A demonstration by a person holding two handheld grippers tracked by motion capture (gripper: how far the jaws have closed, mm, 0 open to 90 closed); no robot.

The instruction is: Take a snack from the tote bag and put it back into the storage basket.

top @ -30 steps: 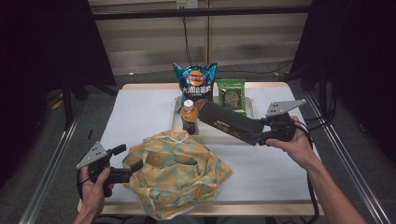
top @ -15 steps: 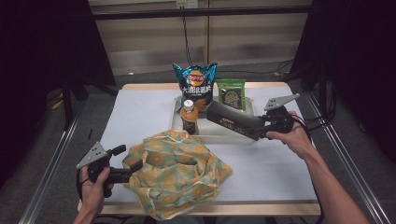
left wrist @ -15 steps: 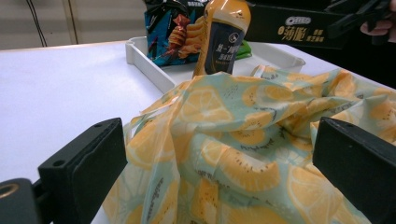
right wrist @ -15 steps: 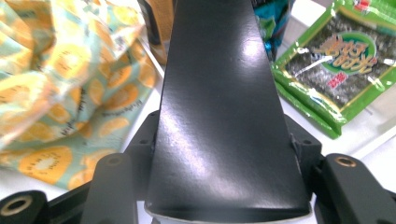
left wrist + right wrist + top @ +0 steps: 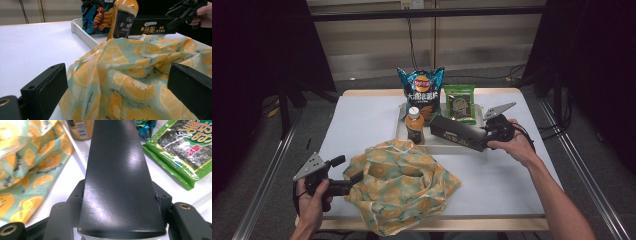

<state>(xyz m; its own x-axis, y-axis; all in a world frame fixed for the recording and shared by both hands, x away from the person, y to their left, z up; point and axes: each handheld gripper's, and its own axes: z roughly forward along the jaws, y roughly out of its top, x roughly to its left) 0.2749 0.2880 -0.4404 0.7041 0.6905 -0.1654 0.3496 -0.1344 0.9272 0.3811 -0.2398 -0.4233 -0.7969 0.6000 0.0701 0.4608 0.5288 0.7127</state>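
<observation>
My right gripper (image 5: pixel 486 138) is shut on one end of a long black cookie box (image 5: pixel 456 131), held almost level just above the white tray (image 5: pixel 447 147). In the right gripper view the box (image 5: pixel 117 177) runs away between the jaws of that gripper (image 5: pixel 119 197). My left gripper (image 5: pixel 354 180) sits at the near left edge of a cloth bag (image 5: pixel 399 190) printed with orange and kiwi slices. Seen from that gripper (image 5: pixel 117 75), its jaws stand wide apart with loose cloth (image 5: pixel 130 82) between them.
On the tray stand an orange drink bottle (image 5: pixel 414 125), a blue chips bag (image 5: pixel 421 92) and a green seaweed packet (image 5: pixel 460 104). The white table (image 5: pixel 362 125) has bare room at the left and the near right. Dark surroundings lie beyond its edges.
My right gripper has come down toward the tray with the black box, which now lies more level. The left gripper and the cloth bag have stayed put.
</observation>
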